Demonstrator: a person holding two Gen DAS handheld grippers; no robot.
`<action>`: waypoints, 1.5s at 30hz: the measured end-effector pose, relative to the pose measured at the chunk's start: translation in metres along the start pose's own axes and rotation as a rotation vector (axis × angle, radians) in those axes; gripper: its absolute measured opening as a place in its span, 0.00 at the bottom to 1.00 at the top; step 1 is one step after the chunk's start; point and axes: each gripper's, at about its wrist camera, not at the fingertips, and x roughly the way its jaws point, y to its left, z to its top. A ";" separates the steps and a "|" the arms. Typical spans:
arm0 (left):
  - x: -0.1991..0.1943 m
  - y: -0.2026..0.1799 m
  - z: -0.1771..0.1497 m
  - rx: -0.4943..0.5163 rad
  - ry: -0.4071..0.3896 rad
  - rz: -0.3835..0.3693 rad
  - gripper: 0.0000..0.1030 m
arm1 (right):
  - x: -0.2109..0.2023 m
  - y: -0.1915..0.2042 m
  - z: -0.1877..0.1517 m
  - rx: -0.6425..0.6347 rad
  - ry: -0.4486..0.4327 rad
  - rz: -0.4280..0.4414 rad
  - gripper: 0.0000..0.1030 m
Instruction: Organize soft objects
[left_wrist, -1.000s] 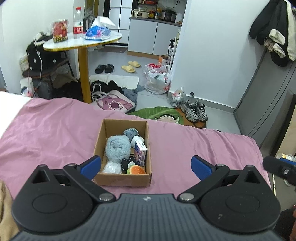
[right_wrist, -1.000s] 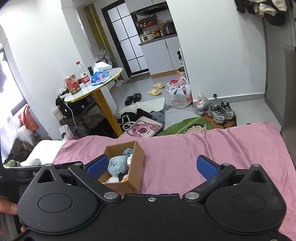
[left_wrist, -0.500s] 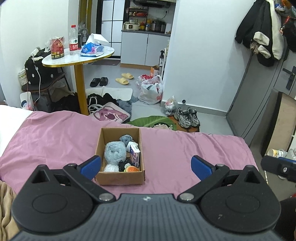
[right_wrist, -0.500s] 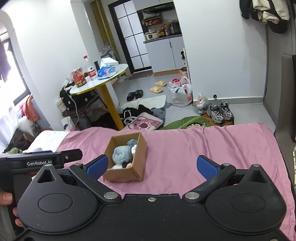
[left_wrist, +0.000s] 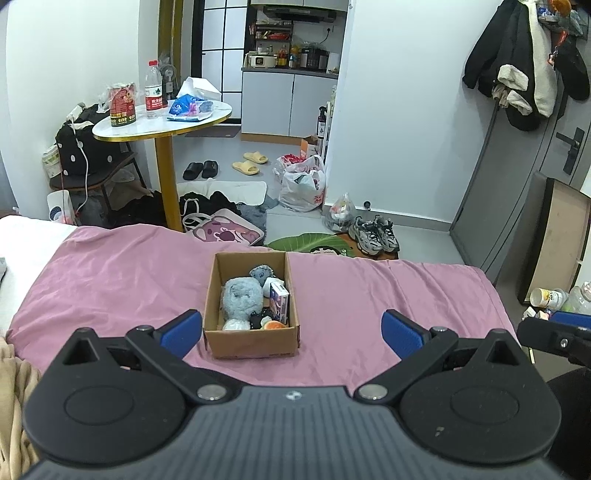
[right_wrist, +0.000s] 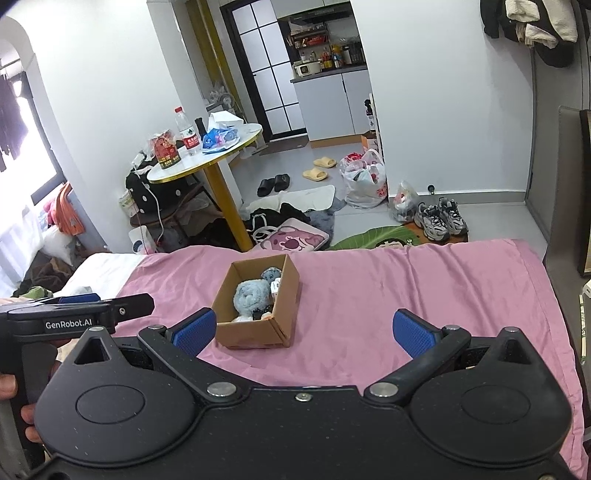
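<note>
Cardboard box (left_wrist: 251, 341) mid-bedspread (left_wrist: 369, 295) — both jaws wide.

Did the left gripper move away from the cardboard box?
Yes. The left gripper pulled back and rose: the cardboard box looks smaller and more pink bedsheet shows around it.

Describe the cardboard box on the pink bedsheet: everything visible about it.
The small brown cardboard box is open-topped and rectangular, with plain walls, and sits flat on the pink bedsheet, one short wall facing the left camera. Inside lie a fluffy light-blue plush, a smaller grey-blue plush behind it, a blue-and-white carton standing against the right wall, and an orange round item in the near corner. Neither gripper touches it; both sets of jaws stand open, short of it.
</note>
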 end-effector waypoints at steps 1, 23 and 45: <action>0.000 0.000 0.000 0.002 0.001 -0.001 1.00 | -0.001 0.000 -0.001 -0.002 -0.002 0.004 1.00; -0.016 -0.006 -0.008 0.036 -0.004 -0.001 1.00 | -0.002 0.001 -0.004 -0.013 -0.003 0.028 1.00; -0.020 -0.002 -0.005 0.044 -0.004 0.002 1.00 | -0.009 0.004 -0.006 -0.025 -0.015 0.060 1.00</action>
